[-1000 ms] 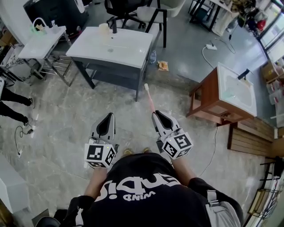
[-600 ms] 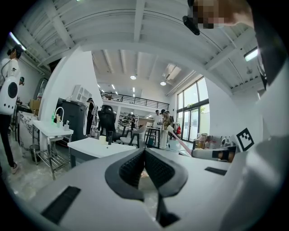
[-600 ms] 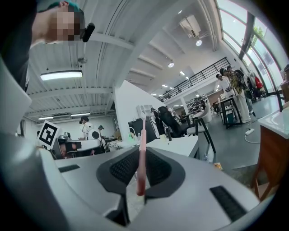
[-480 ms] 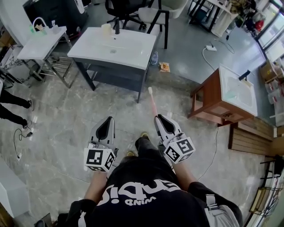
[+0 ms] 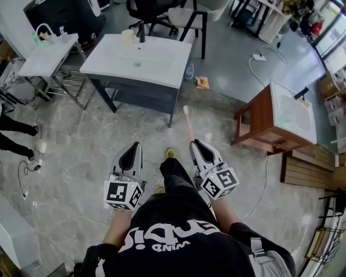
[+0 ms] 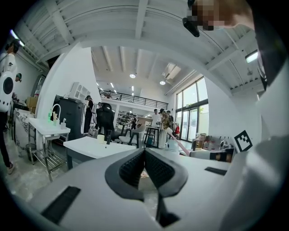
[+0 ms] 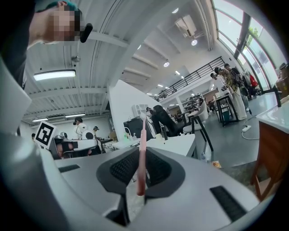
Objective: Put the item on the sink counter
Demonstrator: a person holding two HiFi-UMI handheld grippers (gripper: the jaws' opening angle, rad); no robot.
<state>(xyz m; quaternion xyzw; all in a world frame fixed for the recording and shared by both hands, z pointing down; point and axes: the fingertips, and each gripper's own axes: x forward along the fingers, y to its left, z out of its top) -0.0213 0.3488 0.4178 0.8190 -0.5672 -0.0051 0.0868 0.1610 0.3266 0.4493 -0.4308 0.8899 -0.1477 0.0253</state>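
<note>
A pink toothbrush (image 5: 189,125) with a white head sticks forward out of my right gripper (image 5: 198,146), which is shut on its handle; in the right gripper view the toothbrush (image 7: 142,155) stands upright between the dark pads. My left gripper (image 5: 131,151) is shut with nothing in it, its pads (image 6: 134,168) meeting in the left gripper view. Ahead stands the white sink counter (image 5: 162,59) on a dark cabinet, with a black tap (image 5: 141,33) and a pale cup (image 5: 127,35) at its back edge. Both grippers hang over the floor, well short of it.
A wooden vanity with a white basin (image 5: 292,116) stands to the right. At the far left is a smaller white sink on a metal rack (image 5: 46,51). Black chairs (image 5: 178,13) stand behind the counter. A cable (image 5: 254,62) and small litter (image 5: 201,81) lie on the floor.
The counter sits slightly lower and nearer in view as the person steps forward, one leg now swung ahead between the grippers. Both grippers keep their hold and spacing.
</note>
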